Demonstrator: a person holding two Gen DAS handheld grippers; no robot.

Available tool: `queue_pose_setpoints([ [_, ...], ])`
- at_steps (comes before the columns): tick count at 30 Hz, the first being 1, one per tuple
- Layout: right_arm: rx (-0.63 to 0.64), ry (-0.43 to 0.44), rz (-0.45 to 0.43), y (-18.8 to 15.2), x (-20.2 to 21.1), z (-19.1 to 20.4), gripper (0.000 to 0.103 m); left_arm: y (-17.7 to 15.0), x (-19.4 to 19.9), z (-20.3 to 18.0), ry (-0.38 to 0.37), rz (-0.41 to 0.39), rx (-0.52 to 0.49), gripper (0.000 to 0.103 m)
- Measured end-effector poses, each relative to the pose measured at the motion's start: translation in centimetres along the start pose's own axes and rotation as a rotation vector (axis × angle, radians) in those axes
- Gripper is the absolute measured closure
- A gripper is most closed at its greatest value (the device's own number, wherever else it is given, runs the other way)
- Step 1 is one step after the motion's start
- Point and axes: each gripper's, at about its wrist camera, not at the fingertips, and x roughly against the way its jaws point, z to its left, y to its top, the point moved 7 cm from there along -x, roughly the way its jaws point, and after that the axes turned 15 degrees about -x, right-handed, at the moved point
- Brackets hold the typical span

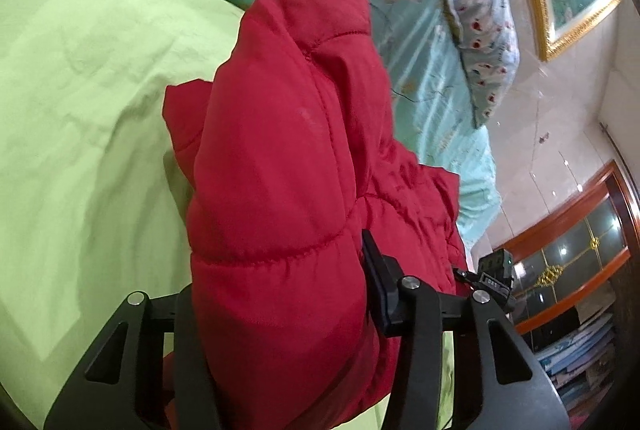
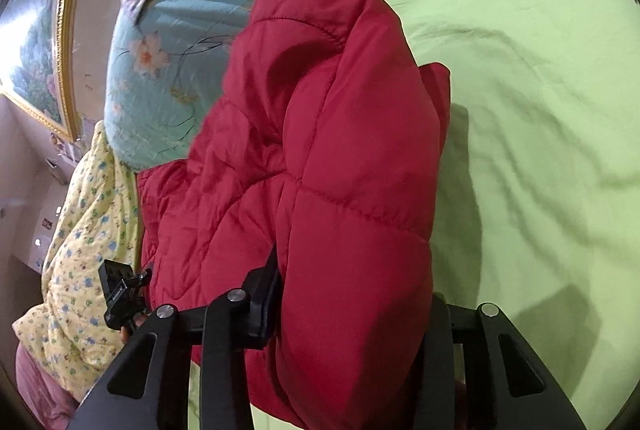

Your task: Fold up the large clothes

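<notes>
your left gripper [image 1: 280, 310] and right gripper [image 2: 352, 310] each squeeze a near edge of the puffy red jacket [image 1: 288, 134]. its long side runs far across the green bed [image 1: 80, 70].

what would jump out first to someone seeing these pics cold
A puffy red quilted jacket fills the middle of both views, bunched up on a light green bedsheet. The left claw and right claw each pinch a thick fold. Behind lies a teal floral quilt.

Red quilted puffer jacket [image 1: 280, 158] bunched on green bedsheet [image 1: 80, 90]
</notes>
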Motion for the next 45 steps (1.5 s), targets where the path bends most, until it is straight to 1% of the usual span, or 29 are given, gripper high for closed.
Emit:
queue_pose_setpoints([
  [4,0.002,0.017,0.031,-3.0,2.0,0.2,0.064,-2.3,2.5,-1.5,-0.009,0.017,-0.010,0.057],
  [7,0.014,0.023,0.054,-6.0,3.7,0.4,0.064,-4.6,4.6,-2.4,-0.020,0.031,-0.009,0.057],
  [10,0.013,0.029,0.074,-8.8,5.3,0.4,0.064,-7.0,6.6,-3.1,-0.029,0.040,0.001,0.057],
  [14,-0.002,0.045,0.085,-11.8,6.8,0.2,0.064,-9.5,8.4,-3.8,-0.027,0.049,0.014,0.057],
  [18,-0.011,0.044,0.081,-13.3,7.4,-0.1,0.064,-10.5,8.8,-4.2,-0.012,0.045,0.006,0.057],
  [21,-0.024,0.042,0.083,-13.5,7.5,-0.6,0.064,-10.7,8.2,-3.7,0.013,0.045,0.011,0.057],
  [25,-0.030,0.031,0.066,-13.2,7.2,-0.9,0.063,-11.2,7.3,-2.4,0.066,0.057,0.015,0.056],
  [28,-0.036,0.024,0.054,-13.1,6.9,-1.1,0.061,-11.2,6.8,-2.0,0.112,0.061,-0.012,0.055],
  [31,-0.049,0.016,0.040,-12.8,6.4,-1.1,0.059,-11.2,6.7,-1.9,0.168,0.062,-0.056,0.051],
  [34,-0.041,-0.013,0.019,-12.6,6.2,-1.3,0.058,-11.0,6.0,-1.5,0.216,0.060,-0.076,0.047],
  [36,-0.044,-0.023,0.010,-12.6,6.0,-1.4,0.057,-11.0,5.8,-1.2,0.250,0.065,-0.093,0.041],
  [37,-0.044,-0.032,0.007,-12.5,5.8,-1.5,0.055,-11.0,5.8,-1.2,0.270,0.066,-0.105,0.040],
  [39,-0.037,-0.053,-0.001,-12.5,5.6,-1.7,0.054,-11.0,5.8,-1.2,0.309,0.067,-0.126,0.033],
  [42,-0.035,-0.080,-0.013,-12.5,5.5,-1.9,0.051,-10.9,6.2,-1.5,0.383,0.071,-0.163,0.030],
  [45,-0.029,-0.108,-0.029,-12.5,5.4,-1.9,0.050,-10.4,6.9,-1.8,0.446,0.048,-0.177,0.029],
])
